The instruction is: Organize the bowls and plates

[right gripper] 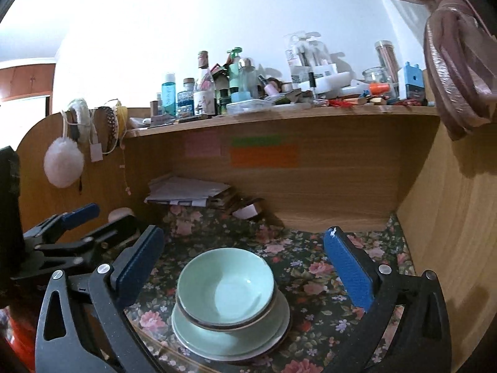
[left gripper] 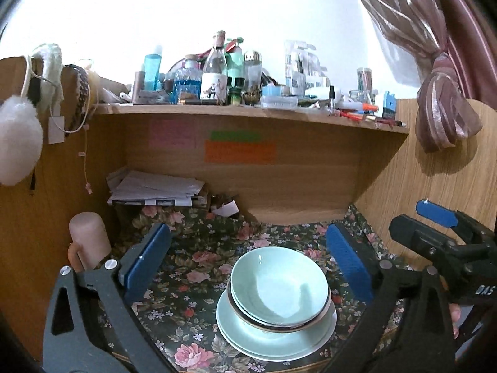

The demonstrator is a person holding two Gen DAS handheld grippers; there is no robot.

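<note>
**Spread grippers above stacked dishes**

Left gripper (left gripper: 248, 264) and right gripper (right gripper: 245, 267), blue pads wide apart, grasp nothing. Between them, on the floral tablecloth (left gripper: 192, 267), pale green bowls (left gripper: 279, 286) sit nested on pale green plates (left gripper: 273, 338). Behind: paper stack (left gripper: 155, 191), wooden shelf (left gripper: 248, 113) crowded with bottles (left gripper: 214, 71); curtain (left gripper: 435, 62) at right.

A lived-in bedroom corner at home: a wooden desk (left gripper: 388, 186) under a dark floral cloth (left gripper: 186, 279), its wooden shelf (left gripper: 248, 113) crowded with cosmetic bottles (left gripper: 214, 71), a tied-back pink striped curtain (left gripper: 435, 62) and colored sticky notes (left gripper: 239, 150).
</note>
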